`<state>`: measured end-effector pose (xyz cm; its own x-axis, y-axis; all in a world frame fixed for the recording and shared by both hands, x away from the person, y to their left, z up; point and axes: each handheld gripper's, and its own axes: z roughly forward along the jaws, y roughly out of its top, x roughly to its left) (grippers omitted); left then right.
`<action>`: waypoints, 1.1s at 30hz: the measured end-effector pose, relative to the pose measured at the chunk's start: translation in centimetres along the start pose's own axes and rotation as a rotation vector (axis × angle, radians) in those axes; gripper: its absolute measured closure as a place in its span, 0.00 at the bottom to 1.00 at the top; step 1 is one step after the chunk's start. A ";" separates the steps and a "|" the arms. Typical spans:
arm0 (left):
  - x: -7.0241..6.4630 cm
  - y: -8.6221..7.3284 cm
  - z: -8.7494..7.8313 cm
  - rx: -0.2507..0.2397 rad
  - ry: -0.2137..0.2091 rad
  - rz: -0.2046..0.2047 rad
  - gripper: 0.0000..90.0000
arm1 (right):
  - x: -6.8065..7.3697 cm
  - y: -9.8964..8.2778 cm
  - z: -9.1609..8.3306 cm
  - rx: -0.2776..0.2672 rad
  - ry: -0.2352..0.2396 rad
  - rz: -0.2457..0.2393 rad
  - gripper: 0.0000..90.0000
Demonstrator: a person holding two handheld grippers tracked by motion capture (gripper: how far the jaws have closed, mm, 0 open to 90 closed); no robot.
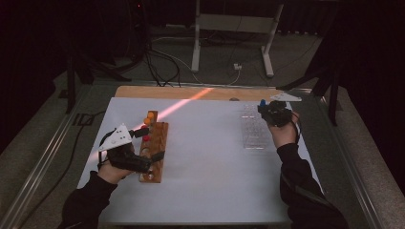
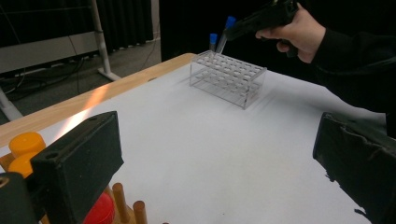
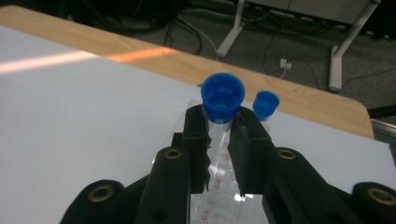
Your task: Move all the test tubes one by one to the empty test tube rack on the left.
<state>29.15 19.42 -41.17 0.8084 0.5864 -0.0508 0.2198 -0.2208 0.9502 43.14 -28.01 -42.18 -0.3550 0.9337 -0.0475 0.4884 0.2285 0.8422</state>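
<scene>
Right gripper (image 3: 219, 140) was clamped on a clear blue-capped tube (image 3: 222, 100), just below the cap, held above the clear rack (image 1: 254, 130) near the bench's far right corner. A second blue-capped tube (image 3: 266, 106) stood in the rack just beyond it. Left gripper (image 2: 210, 163) stood with jaws wide and nothing between them, at the wooden peg block (image 1: 155, 150) toward the bench's left edge, beside orange caps (image 2: 25, 144).

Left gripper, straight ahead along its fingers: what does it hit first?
Probably nothing close. The left gripper stands open and faces bare white table. The first thing farther along looks like the clear tube rack, under the right gripper holding a blue-capped tube; depth is unclear.
</scene>
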 end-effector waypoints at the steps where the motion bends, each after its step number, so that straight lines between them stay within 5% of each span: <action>1: 0.0 0.0 0.0 -0.001 0.000 -0.001 0.02 | 0.0 0.2 -0.3 -0.007 0.000 -0.001 0.86; 13: -0.2 0.1 0.2 0.005 -0.013 0.003 0.02 | 1.5 1.8 -3.2 -0.083 0.054 -0.045 0.86; 33: -1.0 0.4 1.5 0.032 -0.053 0.019 0.03 | 8.0 -0.7 -5.7 -0.067 0.285 -0.174 0.86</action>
<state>29.23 17.61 -41.20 0.8404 0.5397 -0.0500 0.2211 -0.2572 0.9407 35.44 -22.27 -40.13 -0.6415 0.7655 -0.0497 0.3509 0.3504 0.8683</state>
